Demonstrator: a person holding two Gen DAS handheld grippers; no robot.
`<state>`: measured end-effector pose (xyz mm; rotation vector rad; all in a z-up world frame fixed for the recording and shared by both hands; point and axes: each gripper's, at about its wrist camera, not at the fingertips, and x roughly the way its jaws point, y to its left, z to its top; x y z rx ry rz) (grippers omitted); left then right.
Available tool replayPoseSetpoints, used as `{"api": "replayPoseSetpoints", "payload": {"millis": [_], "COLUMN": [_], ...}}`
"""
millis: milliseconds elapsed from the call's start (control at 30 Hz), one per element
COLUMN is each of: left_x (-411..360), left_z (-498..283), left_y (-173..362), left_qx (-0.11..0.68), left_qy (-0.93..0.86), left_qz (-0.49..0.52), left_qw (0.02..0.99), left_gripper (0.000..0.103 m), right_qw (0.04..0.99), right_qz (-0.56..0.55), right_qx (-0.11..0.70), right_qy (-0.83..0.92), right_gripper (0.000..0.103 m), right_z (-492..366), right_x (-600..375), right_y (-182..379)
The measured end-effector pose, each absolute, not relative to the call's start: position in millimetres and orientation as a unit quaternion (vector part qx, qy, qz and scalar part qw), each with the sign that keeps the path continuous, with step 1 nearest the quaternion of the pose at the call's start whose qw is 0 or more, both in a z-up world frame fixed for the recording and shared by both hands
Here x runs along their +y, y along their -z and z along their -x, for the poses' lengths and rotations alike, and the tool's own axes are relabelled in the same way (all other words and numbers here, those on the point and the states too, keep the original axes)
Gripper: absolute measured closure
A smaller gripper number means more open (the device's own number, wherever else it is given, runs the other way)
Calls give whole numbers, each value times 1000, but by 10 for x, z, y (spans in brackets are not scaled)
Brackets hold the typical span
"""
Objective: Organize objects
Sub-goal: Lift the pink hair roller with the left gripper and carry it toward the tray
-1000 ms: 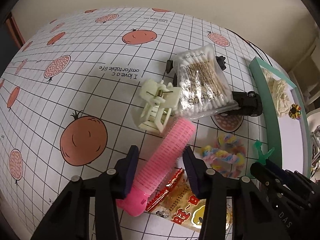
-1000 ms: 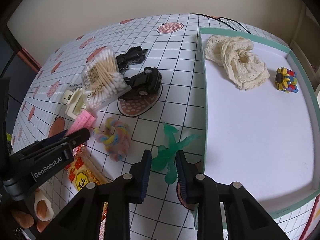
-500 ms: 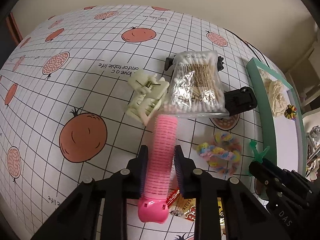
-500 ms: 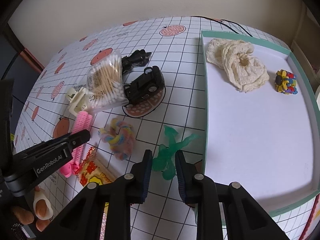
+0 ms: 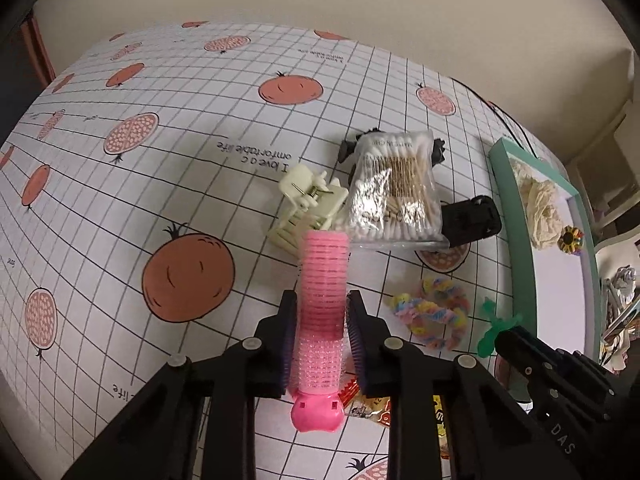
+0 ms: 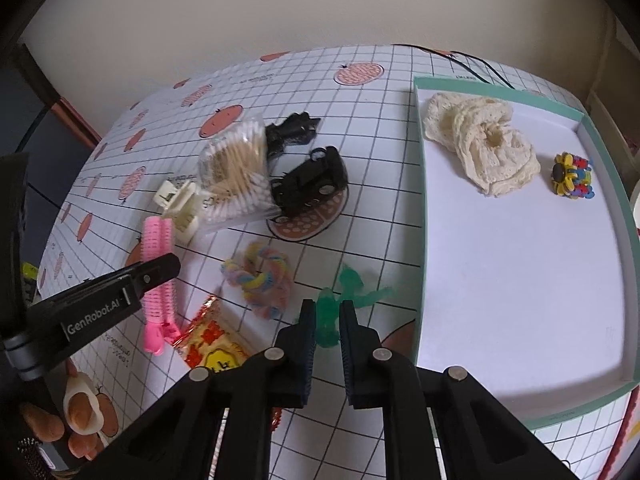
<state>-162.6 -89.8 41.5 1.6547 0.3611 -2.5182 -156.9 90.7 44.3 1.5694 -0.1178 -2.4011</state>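
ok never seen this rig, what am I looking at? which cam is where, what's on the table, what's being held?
No robot arm: a person carries one two-finger tool in each hand, each with a fisheye camera looking along its fingers.

Left wrist view: the left tool is shut on a pink hair roller.

Right wrist view: the right tool is closed on a green toy figure, beside the teal tray.

On the fruit-print tablecloth: a cream claw clip, a bag of cotton swabs, two black toy cars, a pastel scrunchie, a snack packet. In the tray: a cream lace scrunchie and a small multicoloured toy.
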Motion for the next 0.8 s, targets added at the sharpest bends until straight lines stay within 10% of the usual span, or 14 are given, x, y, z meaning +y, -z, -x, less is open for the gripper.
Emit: {"api": "replayPoseSetpoints", "payload": {"millis": [800], "left_x": [-1036], "left_z": [1548], "left_y": [-651], "left_qx": [151], "left_qy": [843], "left_qz": [-511], "left_qw": [72], "left_gripper": [78], "right_qw": [136], "right_qz": [-528], "right_qx": [-43], "right_qy": [837], "right_gripper": [91], "right_z": [1587], "right_x": [965], "right_y": [-540]}}
